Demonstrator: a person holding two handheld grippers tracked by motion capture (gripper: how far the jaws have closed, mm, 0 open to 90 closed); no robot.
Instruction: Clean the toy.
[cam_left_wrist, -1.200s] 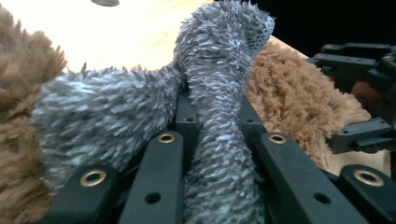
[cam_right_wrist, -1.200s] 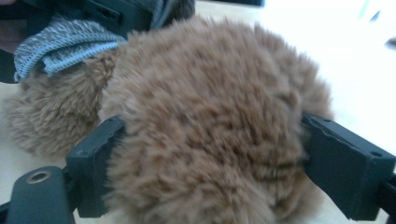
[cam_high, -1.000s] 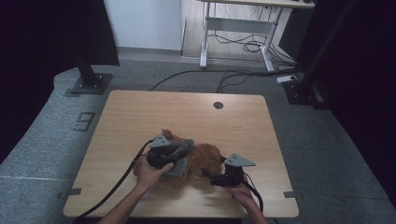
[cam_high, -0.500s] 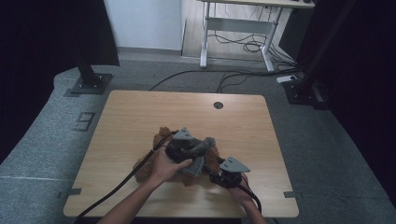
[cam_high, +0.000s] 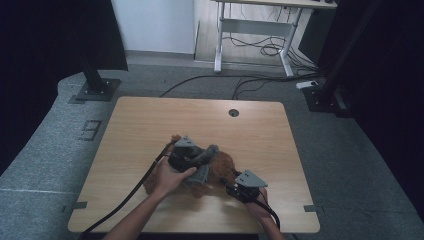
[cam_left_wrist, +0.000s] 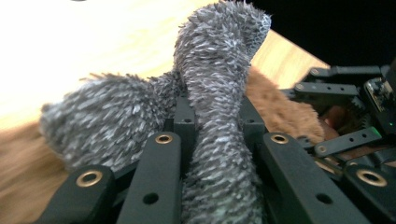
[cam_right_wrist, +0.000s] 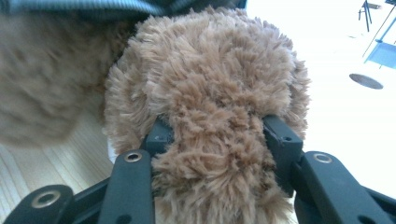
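toy: we see a brown plush toy (cam_high: 222, 169) lying on the wooden table (cam_high: 150, 125), near its front edge, between our two grippers
left gripper (cam_high: 192, 160): we have it clamped on the toy's grey fuzzy cloth (cam_left_wrist: 219, 93), a fold bunched between the jaws
right gripper (cam_high: 239, 189): jaws have just been closing, now pinching a lobe of brown fur (cam_right_wrist: 210, 140)
hands: both low over the table

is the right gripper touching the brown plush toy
Touching. In the right gripper view, the right gripper has both jaws pressed into the brown plush toy, the fur bulging between them; they have just been closing on it.
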